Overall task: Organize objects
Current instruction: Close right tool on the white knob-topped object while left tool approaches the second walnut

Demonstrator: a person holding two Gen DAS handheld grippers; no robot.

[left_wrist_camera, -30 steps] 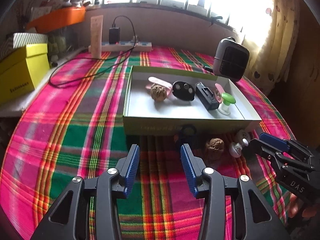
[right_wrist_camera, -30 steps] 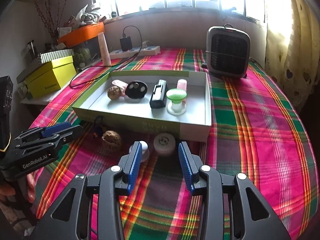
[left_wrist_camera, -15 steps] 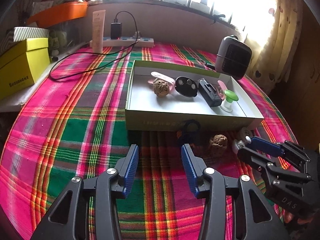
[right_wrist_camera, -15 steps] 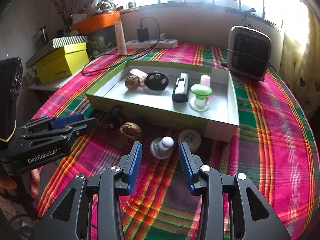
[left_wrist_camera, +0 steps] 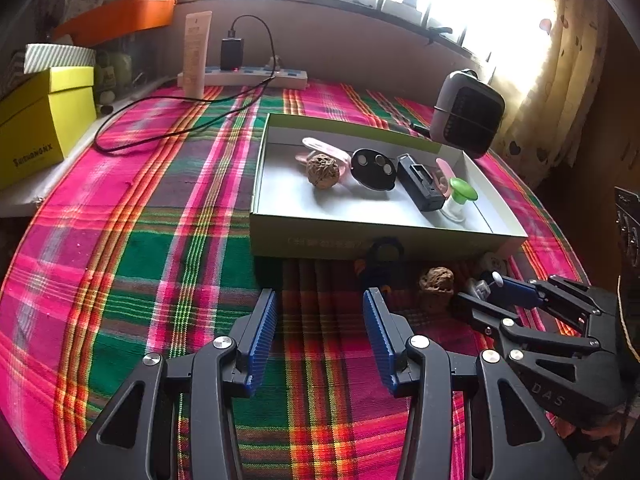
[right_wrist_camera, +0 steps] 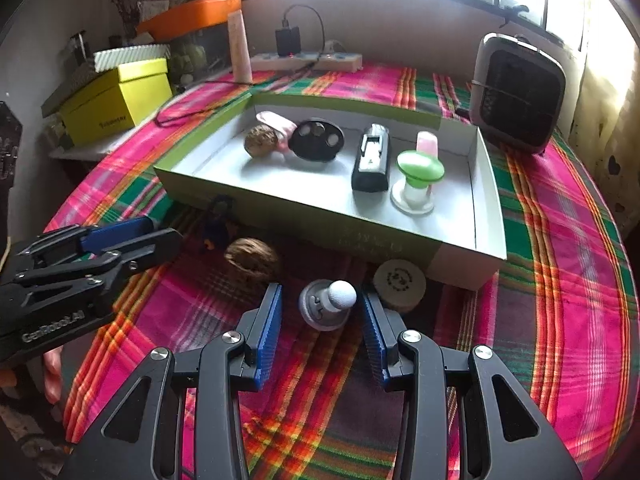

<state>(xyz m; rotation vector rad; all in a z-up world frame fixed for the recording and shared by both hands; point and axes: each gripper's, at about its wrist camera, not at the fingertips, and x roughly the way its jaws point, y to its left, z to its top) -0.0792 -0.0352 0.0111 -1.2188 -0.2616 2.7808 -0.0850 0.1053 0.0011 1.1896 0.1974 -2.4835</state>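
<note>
A shallow green-edged box [right_wrist_camera: 280,208] [left_wrist_camera: 360,236] on the plaid cloth holds a walnut [right_wrist_camera: 261,141], a black oval piece [right_wrist_camera: 317,140], a black clip [right_wrist_camera: 371,159], a green-topped stopper [right_wrist_camera: 419,176] and pink items. In front of the box lie a second walnut [right_wrist_camera: 251,261] [left_wrist_camera: 436,280], a grey knob with a white tip [right_wrist_camera: 329,304], a round beige disc [right_wrist_camera: 399,280] and a dark blue item [right_wrist_camera: 218,220]. My right gripper [right_wrist_camera: 322,320] is open with the knob between its fingers. My left gripper [left_wrist_camera: 318,328] is open and empty, left of the loose items.
A grey heater [right_wrist_camera: 518,92] stands behind the box on the right. A power strip with charger [right_wrist_camera: 304,60], a cable [left_wrist_camera: 168,136] and a tube [left_wrist_camera: 196,56] are at the back. Yellow boxes [left_wrist_camera: 36,128] sit at the left edge.
My right gripper has moved forward so its open fingers now straddle the grey knob. My left gripper has drifted slightly closer to the box; it stays open.
</note>
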